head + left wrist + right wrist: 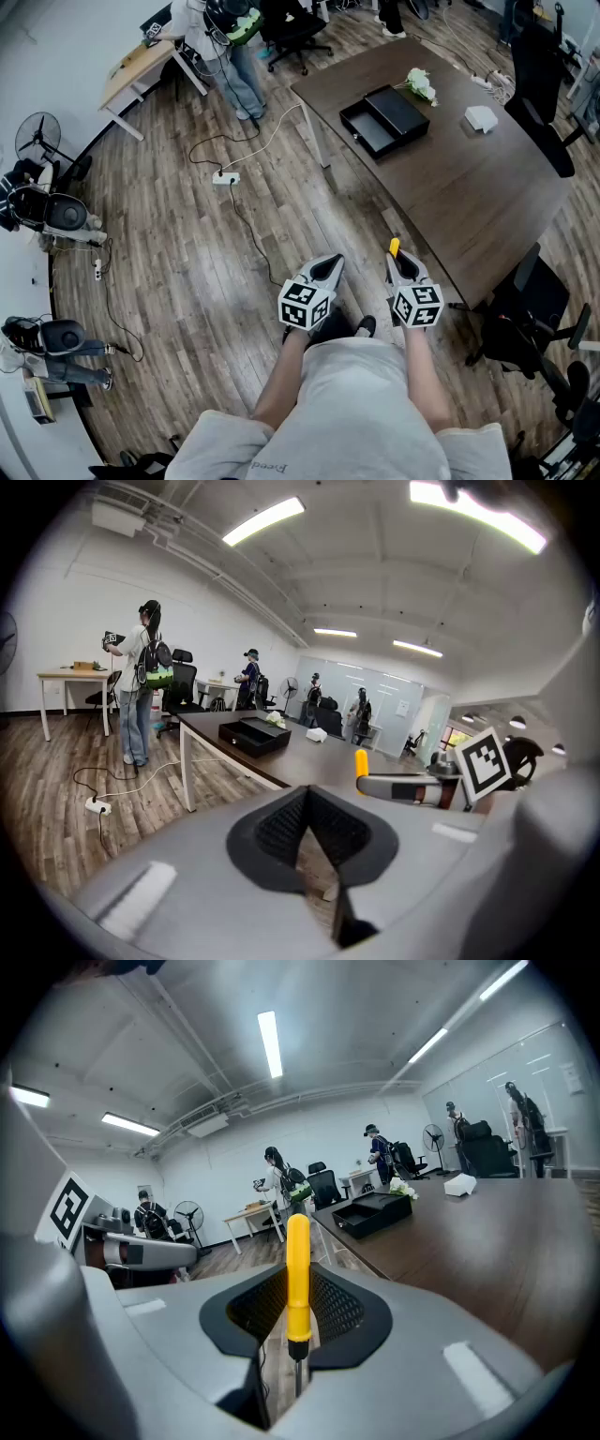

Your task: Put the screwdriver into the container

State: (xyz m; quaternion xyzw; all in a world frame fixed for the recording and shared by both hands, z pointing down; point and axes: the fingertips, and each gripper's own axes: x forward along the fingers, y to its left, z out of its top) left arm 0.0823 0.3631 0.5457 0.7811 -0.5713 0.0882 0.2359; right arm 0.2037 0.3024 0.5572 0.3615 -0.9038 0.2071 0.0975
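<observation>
Upright between the jaws of my right gripper (298, 1277) is a screwdriver (298, 1241), its yellow handle sticking out past the fingertips and the metal shaft running back between the pads. In the head view the right gripper (399, 261) hangs at the near edge of the dark table (469, 197), with the yellow handle (395, 247) at its tip. Far across that table lies the container (384, 119), an open black box, which also shows ahead in the right gripper view (373, 1211). My left gripper (328, 265) floats beside the right over the floor, shut and holding nothing (307, 794).
A white box (481, 118) and white flowers (419, 84) lie past the container. Black office chairs (525, 309) stand at the table's near right and far side. A power strip with cables (225, 177) is on the wood floor. A person (234, 47) stands at the back.
</observation>
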